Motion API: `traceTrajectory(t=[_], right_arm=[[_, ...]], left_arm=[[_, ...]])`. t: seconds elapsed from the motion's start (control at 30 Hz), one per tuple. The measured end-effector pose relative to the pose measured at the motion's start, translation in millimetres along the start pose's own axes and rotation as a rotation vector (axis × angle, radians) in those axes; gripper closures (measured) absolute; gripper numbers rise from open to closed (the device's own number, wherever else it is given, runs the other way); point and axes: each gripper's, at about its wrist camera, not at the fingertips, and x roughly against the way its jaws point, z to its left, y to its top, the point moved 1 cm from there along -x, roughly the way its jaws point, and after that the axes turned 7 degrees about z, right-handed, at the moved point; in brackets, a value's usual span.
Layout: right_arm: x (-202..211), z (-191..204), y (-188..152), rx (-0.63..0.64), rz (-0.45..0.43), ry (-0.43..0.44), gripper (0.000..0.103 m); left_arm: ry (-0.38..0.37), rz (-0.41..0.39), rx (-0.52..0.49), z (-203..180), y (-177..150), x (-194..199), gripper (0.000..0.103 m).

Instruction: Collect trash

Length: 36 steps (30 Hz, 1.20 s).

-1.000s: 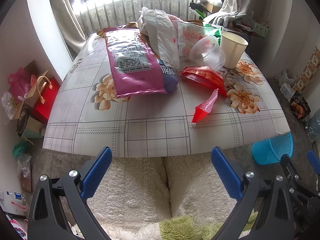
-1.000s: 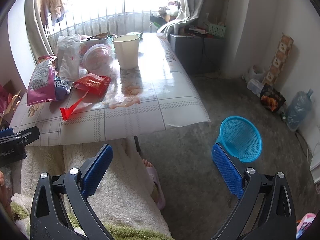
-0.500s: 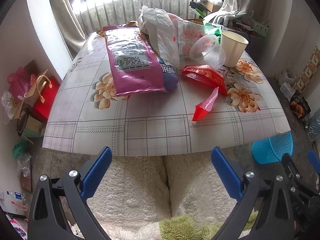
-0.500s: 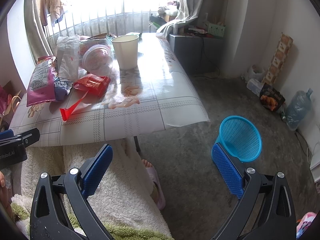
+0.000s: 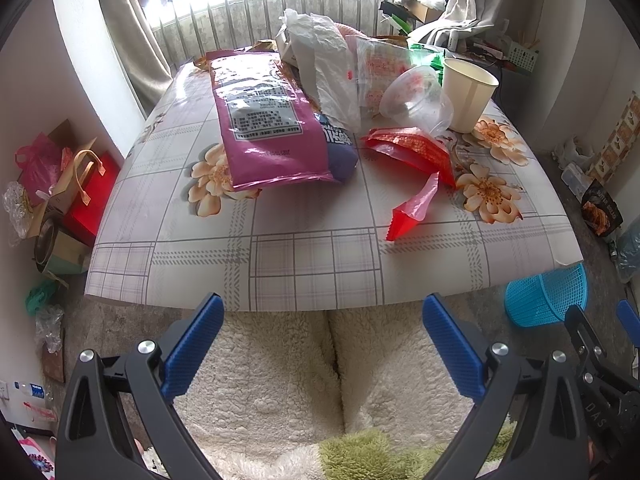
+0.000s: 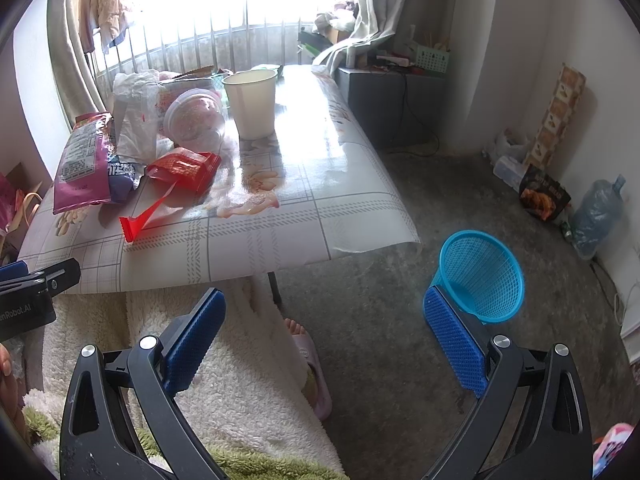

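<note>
Trash lies on the table (image 5: 320,264), far from both tools, and neither tool touches any of it. The left gripper (image 5: 322,338) hangs low in front of the near table edge, above the white fleece trousers (image 5: 280,380); its blue fingers (image 5: 194,346) are spread wide with nothing between them. The right gripper (image 6: 324,334) is also spread wide and holds nothing; it hangs over the grey floor (image 6: 380,340) to the right of the table, and its right finger (image 6: 456,344) stands in front of the blue mesh basket (image 6: 484,276), which sits on the floor near the table's right corner. Nearest on the table is a small red torn wrapper piece (image 5: 412,212), apart from the other items. Just behind it lies a red snack wrapper (image 5: 412,148). To the left of this is a big pink bag (image 5: 268,120), partly over a purple packet (image 5: 340,148). Farther back stand a white plastic bag (image 5: 328,68), a clear plastic cup (image 5: 416,96) lying on its side, and an upright white paper cup (image 5: 468,92) at the right
</note>
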Motion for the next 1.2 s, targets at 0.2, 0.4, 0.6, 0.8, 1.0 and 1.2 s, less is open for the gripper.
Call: traceTrajectory(t=[0.2,0.4,0.6,0.8,1.0,1.2], right_arm=[[0,0,0,-0.002,0.001,0.001,0.008],[-1,0,0,-0.003,0.003,0.003,0.008],[-4,-2,1,-0.012,0.016,0.001,0.008],[-8,-3,15,-0.022,0.017,0.015,0.008],[-8,-14,45,-0.071,-0.025,0.048,0.008],[-7,-18,81,-0.073,-0.112,0.063,0.008]], left_arm=[[0.001,0.0,0.002,1,-7,-4,0.006],[0.004,0.003,0.003,0,-6,-3,0.006],[0.005,0.009,0.004,1,-4,-4,0.006],[-0.004,0.016,0.016,4,5,-9,0.006],[0.011,-0.038,0.022,10,24,-8,0.006],[-0.079,-0.09,-0.013,22,50,-5,0.006]])
